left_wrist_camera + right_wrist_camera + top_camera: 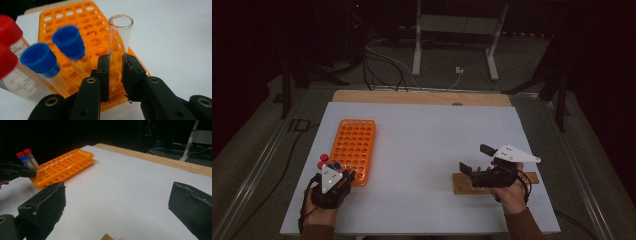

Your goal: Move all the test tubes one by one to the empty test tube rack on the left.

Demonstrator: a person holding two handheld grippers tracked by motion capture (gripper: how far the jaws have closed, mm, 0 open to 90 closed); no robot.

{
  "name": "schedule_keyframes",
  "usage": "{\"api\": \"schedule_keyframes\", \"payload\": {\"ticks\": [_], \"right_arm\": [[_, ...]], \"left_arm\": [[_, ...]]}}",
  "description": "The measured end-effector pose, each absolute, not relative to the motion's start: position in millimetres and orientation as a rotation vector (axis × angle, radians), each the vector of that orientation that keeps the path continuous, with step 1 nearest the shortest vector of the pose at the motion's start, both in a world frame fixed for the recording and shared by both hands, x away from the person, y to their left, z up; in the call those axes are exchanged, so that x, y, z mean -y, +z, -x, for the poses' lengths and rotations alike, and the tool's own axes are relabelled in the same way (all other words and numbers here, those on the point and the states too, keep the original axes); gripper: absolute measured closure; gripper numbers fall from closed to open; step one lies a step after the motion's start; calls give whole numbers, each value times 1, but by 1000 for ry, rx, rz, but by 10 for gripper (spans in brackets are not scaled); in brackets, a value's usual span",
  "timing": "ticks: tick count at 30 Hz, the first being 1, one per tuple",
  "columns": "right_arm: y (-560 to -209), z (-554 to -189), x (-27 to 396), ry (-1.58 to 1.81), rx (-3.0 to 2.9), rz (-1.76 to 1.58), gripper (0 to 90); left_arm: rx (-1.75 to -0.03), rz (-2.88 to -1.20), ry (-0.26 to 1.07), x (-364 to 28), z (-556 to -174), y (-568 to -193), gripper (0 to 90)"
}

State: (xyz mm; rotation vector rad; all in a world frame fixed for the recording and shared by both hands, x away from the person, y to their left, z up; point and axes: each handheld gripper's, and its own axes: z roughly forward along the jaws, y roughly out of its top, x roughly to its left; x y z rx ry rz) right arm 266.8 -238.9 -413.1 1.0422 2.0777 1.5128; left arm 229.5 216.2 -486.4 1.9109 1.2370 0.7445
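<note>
An orange tube rack (354,149) lies on the white table at the left; it also shows as the orange rack (75,32) and the rack (63,166). My left gripper (115,61) is shut on a clear uncapped test tube (120,37), held upright over the rack's near corner. Two blue-capped tubes (53,55) and two red-capped tubes (7,45) stand in the rack's near left corner, seen too as capped tubes (326,161). My right gripper (474,159) is open above a wooden block (462,184), with nothing between its jaws.
The white board (432,130) rests on a wooden tabletop (422,97). Cables (382,65) and a white stand (452,30) lie on the dark floor beyond the far edge. The person's hands come in at the bottom corners.
</note>
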Motion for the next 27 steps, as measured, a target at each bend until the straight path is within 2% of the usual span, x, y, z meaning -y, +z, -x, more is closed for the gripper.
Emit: {"api": "schedule_keyframes", "payload": {"ticks": [17, 22, 27], "right_arm": [[-415, -266, 243, 1511, -2078, -1046, 16], [-415, -266, 243, 1509, -2084, -1041, 16], [-415, -266, 245, 1508, -2085, -1043, 16]], "left_arm": [[-1289, -1913, 701, -217, -231, -487, 760], [-1288, -1911, 682, -217, -227, -487, 653], [-1294, -1905, 668, -217, -220, -485, 598]]}}
